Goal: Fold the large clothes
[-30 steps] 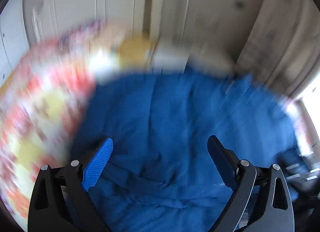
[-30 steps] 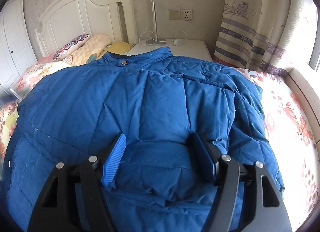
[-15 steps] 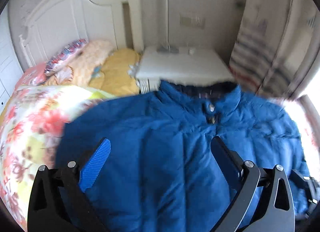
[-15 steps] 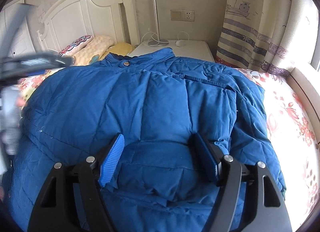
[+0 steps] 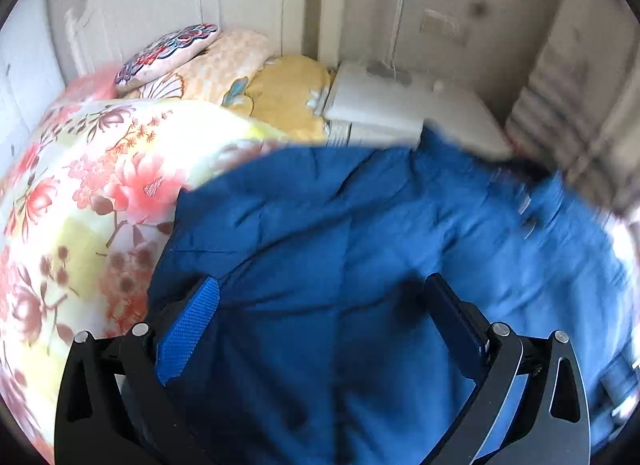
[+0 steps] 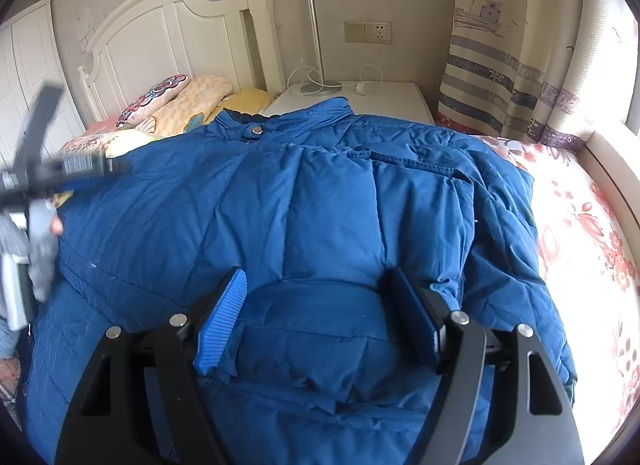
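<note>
Spreading wide over the jacket, your left gripper had its jaws fully apart with only quilted cloth lying under the gap, pinching nothing. Your right gripper also stood with its jaws apart, set on either side of a puffed fold low in the frame; its pads seemed to rest beside that fold rather than squeeze it, so I judged it was steadying the hem, not gripping. The jacket lay face up across the bed, filling the middle of both frames, collar toward the headboard at upper left, because a flat spread gives you clean lines to fold along. The right sleeve looked already tucked in over the body at the right of centre, which suggested the next fold belonged to the other side. The right view alone was sharp: it showed the collar snap, the chest flap, the nightstand with lamp pole and socket, the curtain, and your left gripper as a blurred dark bar at the left edge with a gloved hand under it. The left view alone showed the flowered quilt filling its left half and the jacket's left edge lying on it, plus the pillows more fully; its right side was smeared, so detail there could not be told.
</note>
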Demonstrator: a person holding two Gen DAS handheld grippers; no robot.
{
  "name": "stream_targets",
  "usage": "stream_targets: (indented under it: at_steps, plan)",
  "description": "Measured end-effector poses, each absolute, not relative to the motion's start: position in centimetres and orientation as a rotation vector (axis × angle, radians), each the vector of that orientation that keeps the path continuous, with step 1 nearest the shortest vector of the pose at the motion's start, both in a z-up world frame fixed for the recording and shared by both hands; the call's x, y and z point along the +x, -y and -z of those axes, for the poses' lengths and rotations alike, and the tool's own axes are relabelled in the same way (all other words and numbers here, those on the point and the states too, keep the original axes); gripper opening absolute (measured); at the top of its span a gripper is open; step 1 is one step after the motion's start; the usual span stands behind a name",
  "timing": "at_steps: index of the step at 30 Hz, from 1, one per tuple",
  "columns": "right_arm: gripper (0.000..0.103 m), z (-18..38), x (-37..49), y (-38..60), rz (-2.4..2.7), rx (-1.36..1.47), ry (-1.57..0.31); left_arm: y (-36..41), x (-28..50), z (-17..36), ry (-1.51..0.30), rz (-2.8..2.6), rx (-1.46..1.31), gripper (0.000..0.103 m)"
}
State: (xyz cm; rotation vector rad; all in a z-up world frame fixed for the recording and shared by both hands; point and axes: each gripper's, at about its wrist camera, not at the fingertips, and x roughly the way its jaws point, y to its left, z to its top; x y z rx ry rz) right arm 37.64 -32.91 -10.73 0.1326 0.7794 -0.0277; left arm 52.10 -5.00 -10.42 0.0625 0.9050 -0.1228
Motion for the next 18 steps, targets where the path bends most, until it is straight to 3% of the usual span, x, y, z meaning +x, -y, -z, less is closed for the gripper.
stream_targets:
  at_steps: [3,9,13,18]
  plan:
    - [0.074,10.7,37.6,32.7,0.034,0.124,-0.778,5.6,50.7,11.2,-0.809,0.125,0.141,0.099]
    - [0.074,10.3,37.7,32.5,0.049,0.127,-0.792,6.1,50.1,11.3,-0.799,0.110,0.160,0.099]
    - [0.074,6.3,38.0,30.8,0.083,0.077,-0.703,6.1,50.0,11.3,-0.797,0.109,0.159,0.099]
    - [0.081,4.8,42.8,28.5,0.096,-0.029,-0.703,6.0,50.3,11.3,-0.794,0.109,0.159,0.099]
